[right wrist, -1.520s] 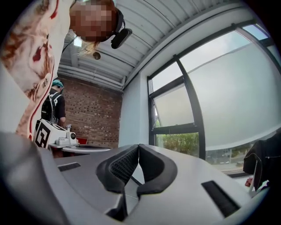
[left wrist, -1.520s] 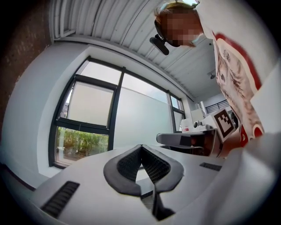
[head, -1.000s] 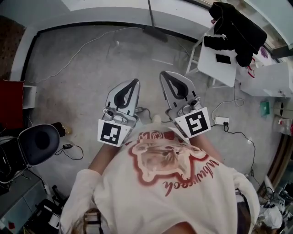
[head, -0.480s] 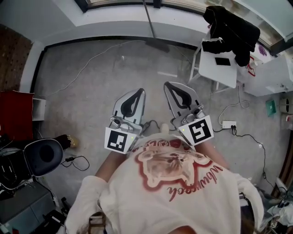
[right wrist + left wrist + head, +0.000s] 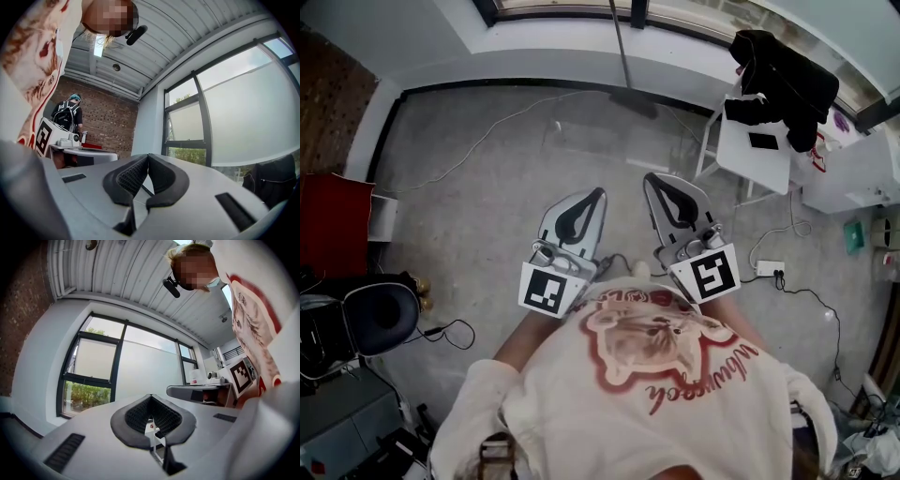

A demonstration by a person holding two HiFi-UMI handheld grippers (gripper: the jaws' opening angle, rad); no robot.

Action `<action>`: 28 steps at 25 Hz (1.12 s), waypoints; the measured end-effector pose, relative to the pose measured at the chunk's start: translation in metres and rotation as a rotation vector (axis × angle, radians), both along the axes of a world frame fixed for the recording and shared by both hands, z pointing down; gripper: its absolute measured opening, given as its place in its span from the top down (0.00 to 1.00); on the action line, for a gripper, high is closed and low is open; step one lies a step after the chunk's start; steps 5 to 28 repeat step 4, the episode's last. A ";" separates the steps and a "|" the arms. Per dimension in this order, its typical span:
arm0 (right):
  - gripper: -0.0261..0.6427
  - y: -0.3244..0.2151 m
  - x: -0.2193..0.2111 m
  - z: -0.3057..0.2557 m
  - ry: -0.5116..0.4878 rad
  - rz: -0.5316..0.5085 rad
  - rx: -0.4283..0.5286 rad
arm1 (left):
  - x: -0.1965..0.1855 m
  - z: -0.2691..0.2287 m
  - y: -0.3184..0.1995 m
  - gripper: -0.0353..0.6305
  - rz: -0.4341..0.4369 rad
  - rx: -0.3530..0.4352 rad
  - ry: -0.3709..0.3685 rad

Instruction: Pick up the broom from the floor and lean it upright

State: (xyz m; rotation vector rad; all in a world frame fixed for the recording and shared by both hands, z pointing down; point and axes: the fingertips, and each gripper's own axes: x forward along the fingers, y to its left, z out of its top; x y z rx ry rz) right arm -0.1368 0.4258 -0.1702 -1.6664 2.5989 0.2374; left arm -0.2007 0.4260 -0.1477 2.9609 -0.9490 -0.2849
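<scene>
The broom stands upright against the window wall at the top of the head view, its thin handle (image 5: 620,42) rising from the dark head (image 5: 636,102) on the floor. Both grippers are held side by side in front of the person's chest, well short of the broom and apart from it. My left gripper (image 5: 598,193) is shut with nothing between its jaws, and its pads meet at the tip (image 5: 150,396). My right gripper (image 5: 651,178) is likewise shut and empty (image 5: 148,156).
A white table (image 5: 755,145) with black clothing (image 5: 783,61) stands at the right. Cables and a power strip (image 5: 769,269) lie on the grey floor. A black chair (image 5: 380,317) and a red panel (image 5: 333,225) are at the left. Another person (image 5: 68,115) stands by the brick wall.
Both grippers have drifted slightly towards the window wall and stayed shut. The head view now takes in more of the window. The broom has not moved.
</scene>
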 end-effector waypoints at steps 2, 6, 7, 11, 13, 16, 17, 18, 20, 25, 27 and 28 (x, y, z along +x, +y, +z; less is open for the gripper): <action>0.92 0.002 -0.008 0.000 0.002 -0.007 0.003 | -0.006 -0.001 0.001 0.92 -0.003 0.004 0.000; 0.92 0.004 -0.016 0.000 0.005 -0.015 0.004 | -0.014 -0.002 0.002 0.92 -0.008 0.003 0.003; 0.92 0.004 -0.016 0.000 0.005 -0.015 0.004 | -0.014 -0.002 0.002 0.92 -0.008 0.003 0.003; 0.92 0.004 -0.016 0.000 0.005 -0.015 0.004 | -0.014 -0.002 0.002 0.92 -0.008 0.003 0.003; 0.92 0.004 -0.016 0.000 0.005 -0.015 0.004 | -0.014 -0.002 0.002 0.92 -0.008 0.003 0.003; 0.92 0.004 -0.016 0.000 0.005 -0.015 0.004 | -0.014 -0.002 0.002 0.92 -0.008 0.003 0.003; 0.92 0.004 -0.016 0.000 0.005 -0.015 0.004 | -0.014 -0.002 0.002 0.92 -0.008 0.003 0.003; 0.92 0.004 -0.016 0.000 0.005 -0.015 0.004 | -0.014 -0.002 0.002 0.92 -0.008 0.003 0.003; 0.92 0.004 -0.016 0.000 0.005 -0.015 0.004 | -0.014 -0.002 0.002 0.92 -0.008 0.003 0.003; 0.92 0.004 -0.016 0.000 0.005 -0.015 0.004 | -0.014 -0.002 0.002 0.92 -0.008 0.003 0.003; 0.92 0.004 -0.016 0.000 0.005 -0.015 0.004 | -0.014 -0.002 0.002 0.92 -0.008 0.003 0.003; 0.92 0.004 -0.016 0.000 0.005 -0.015 0.004 | -0.014 -0.002 0.002 0.92 -0.008 0.003 0.003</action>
